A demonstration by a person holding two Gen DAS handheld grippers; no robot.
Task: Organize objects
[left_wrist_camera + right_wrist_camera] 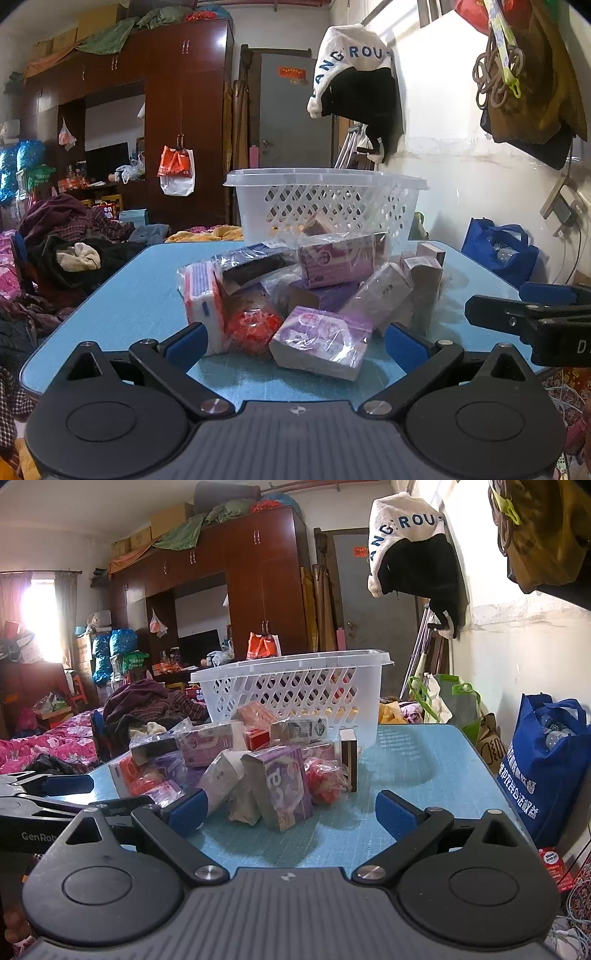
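A heap of small wrapped boxes [295, 291] lies on the blue tabletop [140, 306], from about its middle toward the far edge, and a white lattice basket [325, 203] stands just behind the heap at that far edge. The nearest piece in the left wrist view is a purple box in clear film [321, 341], tilted, with a red crinkled packet [253, 326] touching its left side and a white and orange pack [203, 299] upright beyond that.

The right wrist view shows the heap from the other side: a tall purple box [279, 788] stands tilted at the front, a red packet [325, 779] just beside it on the right, and a narrow striped box [349, 760] upright between the heap and the basket. Only this view shows the bare right-hand part of the tabletop and a blue shopping bag [543, 771] off its right edge. Only the left wrist view shows the dark clothes piled [62, 251] off the left edge.

The left gripper [295, 341] is held low over the near edge, pointing level at the heap, its fingers [186, 341] spread wide with the film-wrapped purple box between them but not touched. The right gripper [290, 810] is posed likewise at the near edge, fingers [397, 812] wide apart and holding nothing. Each gripper shows at the side of the other's view.
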